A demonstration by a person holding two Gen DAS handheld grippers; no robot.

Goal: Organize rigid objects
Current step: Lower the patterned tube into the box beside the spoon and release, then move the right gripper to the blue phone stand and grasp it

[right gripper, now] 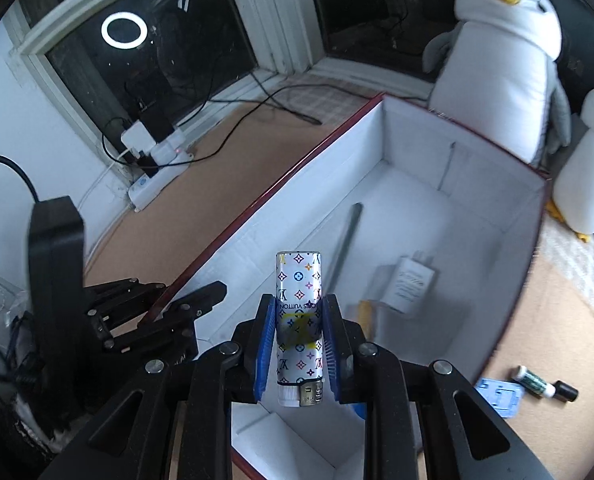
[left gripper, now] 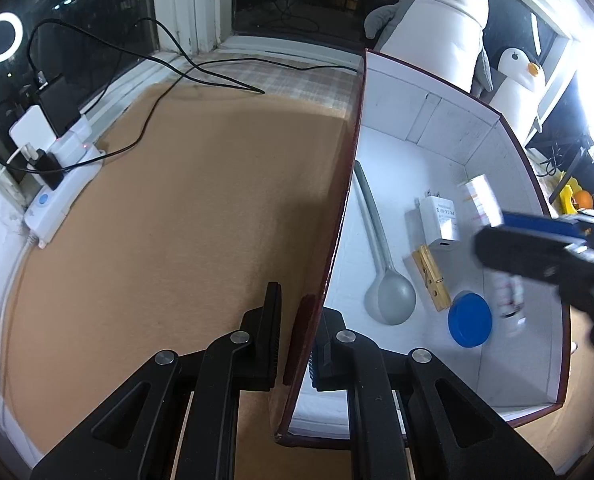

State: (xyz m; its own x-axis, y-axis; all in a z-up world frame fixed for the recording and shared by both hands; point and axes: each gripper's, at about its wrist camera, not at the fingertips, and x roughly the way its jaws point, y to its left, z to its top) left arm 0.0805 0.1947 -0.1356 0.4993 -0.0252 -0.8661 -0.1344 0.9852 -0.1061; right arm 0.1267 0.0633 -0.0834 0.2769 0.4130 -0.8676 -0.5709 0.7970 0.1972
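Here the left gripper tilts steeply down, its jaws pinched on the box's left wall near the front corner. The right gripper — angled down likewise — hangs over the box's front end, clamped on a patterned lighter standing upright between its blue pads, above the ladle, charger, clothespin and blue lid on the floor.

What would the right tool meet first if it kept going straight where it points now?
Likely the box's white floor, near the grey ladle handle. The lighter it grips would touch first; depth is unclear.
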